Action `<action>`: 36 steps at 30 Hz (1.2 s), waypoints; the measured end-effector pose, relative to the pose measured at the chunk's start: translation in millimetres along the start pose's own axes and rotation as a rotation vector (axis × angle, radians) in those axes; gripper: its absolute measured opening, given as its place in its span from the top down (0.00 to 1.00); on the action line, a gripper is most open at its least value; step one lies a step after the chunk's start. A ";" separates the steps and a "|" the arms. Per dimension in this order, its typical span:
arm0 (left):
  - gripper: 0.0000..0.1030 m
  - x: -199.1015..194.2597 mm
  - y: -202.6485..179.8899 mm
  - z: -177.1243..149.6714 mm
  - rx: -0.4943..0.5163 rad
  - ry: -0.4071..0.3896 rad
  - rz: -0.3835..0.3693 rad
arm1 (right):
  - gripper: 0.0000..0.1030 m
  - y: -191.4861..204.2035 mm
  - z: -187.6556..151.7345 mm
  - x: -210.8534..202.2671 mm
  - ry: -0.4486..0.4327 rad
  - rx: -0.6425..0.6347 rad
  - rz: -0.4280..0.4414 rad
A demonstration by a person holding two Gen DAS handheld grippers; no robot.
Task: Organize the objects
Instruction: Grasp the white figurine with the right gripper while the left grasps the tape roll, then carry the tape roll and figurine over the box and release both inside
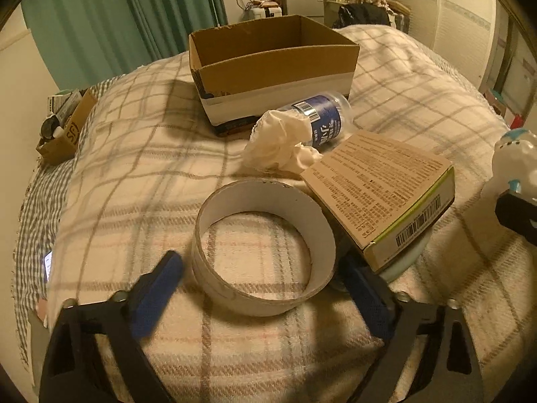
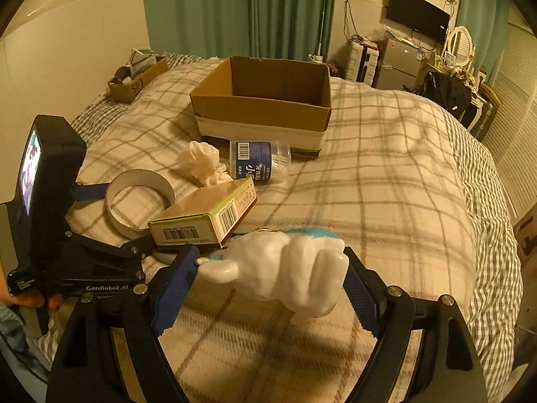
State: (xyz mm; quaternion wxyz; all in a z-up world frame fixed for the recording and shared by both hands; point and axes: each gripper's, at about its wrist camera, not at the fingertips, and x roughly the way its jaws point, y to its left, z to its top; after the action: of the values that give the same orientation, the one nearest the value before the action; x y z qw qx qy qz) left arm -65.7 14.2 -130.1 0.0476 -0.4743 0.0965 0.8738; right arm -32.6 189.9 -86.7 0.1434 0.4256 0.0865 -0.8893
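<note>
A bed is seen. The left claw is spread wide around a ring. The right claw is clamped on a toy. The box ahead must be reached next.

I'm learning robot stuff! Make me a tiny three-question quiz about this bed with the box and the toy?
1. True or false: the big cardboard box already holds the white figurine.
2. What sits between the left hand-held gripper's fingers: A) tape ring, B) bottle, C) crumpled tissue?
3. Fill in: the printed carton lies to the ___ of the tape ring in the left wrist view.

Key: 1 false; 2 A; 3 right.
</note>
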 end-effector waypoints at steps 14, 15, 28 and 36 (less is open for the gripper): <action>0.18 -59.8 18.7 -7.8 -0.118 -0.165 -0.043 | 0.19 6.8 -7.7 -25.1 -0.050 0.025 -0.024; 0.18 -63.6 20.8 -8.3 -0.125 -0.174 -0.046 | 0.19 9.1 -7.9 -26.3 -0.053 0.019 -0.023; 0.18 -118.3 43.6 27.2 -0.160 -0.333 -0.082 | 0.19 15.2 37.0 -67.6 -0.186 -0.035 -0.033; 0.18 -124.9 57.1 72.3 -0.137 -0.385 -0.054 | 0.20 10.4 97.8 -78.5 -0.262 -0.102 -0.012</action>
State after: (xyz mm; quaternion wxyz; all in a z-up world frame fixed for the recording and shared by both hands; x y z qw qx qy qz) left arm -66.8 -25.0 20.1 0.0564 -0.3031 0.0133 0.9512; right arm -53.9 167.3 35.3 0.1693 0.2974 0.1147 -0.9326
